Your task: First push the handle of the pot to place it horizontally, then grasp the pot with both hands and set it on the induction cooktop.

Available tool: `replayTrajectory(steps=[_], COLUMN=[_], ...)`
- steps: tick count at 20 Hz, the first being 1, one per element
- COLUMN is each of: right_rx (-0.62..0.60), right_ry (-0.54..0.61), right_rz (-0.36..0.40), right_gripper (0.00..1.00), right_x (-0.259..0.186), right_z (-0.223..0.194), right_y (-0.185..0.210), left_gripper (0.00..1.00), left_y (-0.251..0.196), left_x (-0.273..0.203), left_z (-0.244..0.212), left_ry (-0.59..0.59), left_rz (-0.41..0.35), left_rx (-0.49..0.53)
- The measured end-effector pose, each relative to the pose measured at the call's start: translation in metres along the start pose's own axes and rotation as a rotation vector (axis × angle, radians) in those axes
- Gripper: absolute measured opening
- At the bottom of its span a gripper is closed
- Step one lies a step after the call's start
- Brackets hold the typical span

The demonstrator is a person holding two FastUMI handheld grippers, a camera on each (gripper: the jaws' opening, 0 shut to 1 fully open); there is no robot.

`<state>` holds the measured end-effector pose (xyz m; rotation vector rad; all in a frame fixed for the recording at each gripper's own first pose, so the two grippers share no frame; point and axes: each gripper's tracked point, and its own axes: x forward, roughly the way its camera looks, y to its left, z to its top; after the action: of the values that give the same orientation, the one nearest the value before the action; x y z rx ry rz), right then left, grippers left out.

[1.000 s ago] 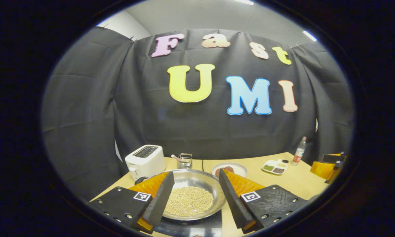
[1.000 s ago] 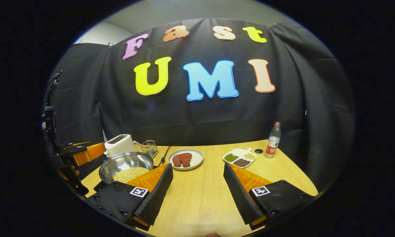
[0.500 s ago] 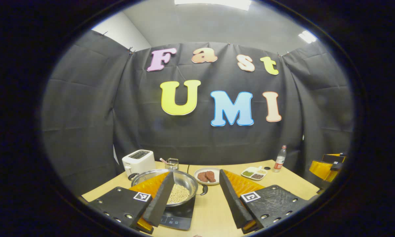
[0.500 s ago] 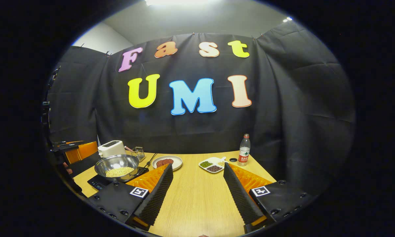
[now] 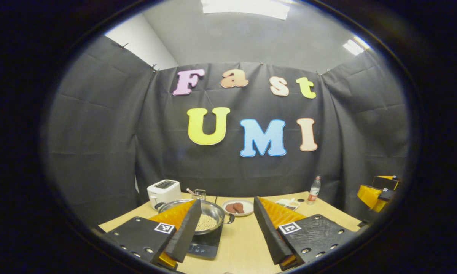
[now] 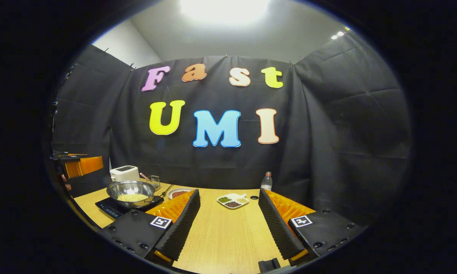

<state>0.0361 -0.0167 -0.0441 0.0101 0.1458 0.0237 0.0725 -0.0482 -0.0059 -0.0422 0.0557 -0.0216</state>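
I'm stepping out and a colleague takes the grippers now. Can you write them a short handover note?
Left gripper: open, holding nothing, back from the pot.
Right gripper: open, holding nothing, over bare table.
Pot: steel, with pale beans inside, sitting on the induction cooktop at the table's left side; its short dark handle points sideways toward the plate of meat.
Done: by the look of it, handle turned and pot set on the cooktop.
Left: nothing obvious; perhaps check that the pot sits centred.
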Motion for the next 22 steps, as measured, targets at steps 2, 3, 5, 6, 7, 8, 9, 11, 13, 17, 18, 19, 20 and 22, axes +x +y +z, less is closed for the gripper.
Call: replayTrajectory(steps=[2, 3, 5, 6, 7, 8, 9, 11, 13, 17, 18, 19, 20, 22], right_rx=[0.006, 0.007, 0.007, 0.006, 0.002, -0.006, -0.011, -0.012, -0.004, 0.001, 0.003, 0.009, 0.018, 0.024], right_ry=[0.006, 0.008, 0.009, 0.004, -0.007, -0.014, -0.015, -0.011, -0.008, -0.021, -0.022, -0.023, -0.025, -0.028], right_rz=[-0.011, -0.021, -0.039, -0.044, -0.046, -0.049, -0.051, -0.05, -0.048, -0.055, -0.059, -0.062, -0.065, -0.069], right_gripper=[0.98, 0.98, 0.98, 0.98, 0.98, 0.98, 0.98, 0.98, 0.98, 0.98, 0.98, 0.98, 0.98, 0.98], right_x=[-0.006, -0.01, -0.02, -0.024, -0.028, -0.033, -0.037, -0.045, -0.052, -0.059, -0.06, -0.061, -0.061, -0.062], right_z=[0.001, 0.002, 0.004, 0.006, 0.01, 0.012, 0.012, 0.012, 0.013, 0.016, 0.016, 0.017, 0.018, 0.02], right_y=[0.004, 0.006, 0.009, 0.011, 0.013, 0.015, 0.016, 0.02, 0.02, 0.014, 0.013, 0.012, 0.011, 0.009], left_gripper=[0.81, 0.81, 0.81, 0.8, 0.81, 0.81, 0.81, 0.81, 0.81, 0.8, 0.8, 0.8, 0.8, 0.8], left_y=[0.009, 0.015, 0.024, 0.029, 0.033, 0.037, 0.042, 0.046, 0.049, 0.049, 0.049, 0.049, 0.048, 0.047], left_x=[-0.01, -0.016, -0.022, -0.026, -0.03, -0.034, -0.042, -0.052, -0.06, -0.073, -0.075, -0.076, -0.078, -0.081], left_z=[0.004, 0.004, 0.003, 0.004, 0.006, 0.009, 0.012, 0.016, 0.021, 0.028, 0.03, 0.03, 0.031, 0.033], left_ry=[-0.01, -0.012, -0.012, -0.011, -0.018, -0.026, -0.032, -0.048, -0.065, -0.089, -0.093, -0.096, -0.096, -0.098], left_rz=[0.002, 0.003, 0.003, 0.004, 0.004, 0.007, 0.007, 0.012, 0.011, 0.008, 0.008, 0.007, 0.004, 0.001], left_rx=[0.006, 0.012, 0.017, 0.017, 0.016, 0.016, 0.015, 0.013, 0.014, 0.035, 0.038, 0.039, 0.036, 0.035])
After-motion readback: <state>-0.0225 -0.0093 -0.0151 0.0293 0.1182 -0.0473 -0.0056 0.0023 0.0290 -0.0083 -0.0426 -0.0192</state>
